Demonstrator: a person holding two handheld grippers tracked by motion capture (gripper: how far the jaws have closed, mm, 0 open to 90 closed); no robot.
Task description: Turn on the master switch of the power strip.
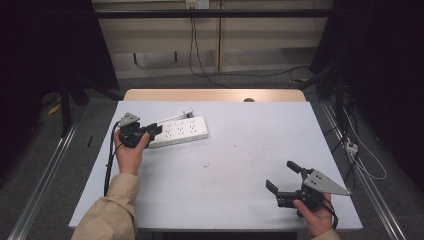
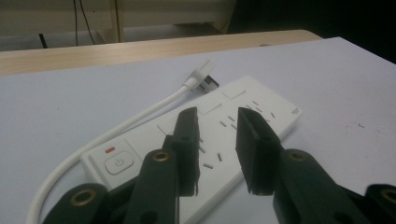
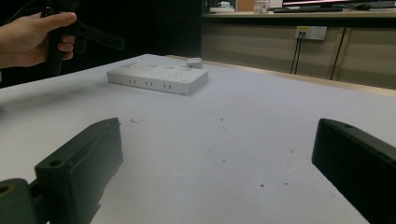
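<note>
A white power strip lies on the table's far left, with several sockets on top and a switch at its near end. Its white cable curls back along the far side to a plug resting beside it. My left gripper hovers over the strip's switch end, open by a narrow gap, with nothing between the jaws. At the front right, my right gripper stands open wide just above the bare tabletop, pointing towards the strip.
The white table sheet has a wooden edge at the back. Metal rails run along the floor on both sides. Cables lie on the floor at the right.
</note>
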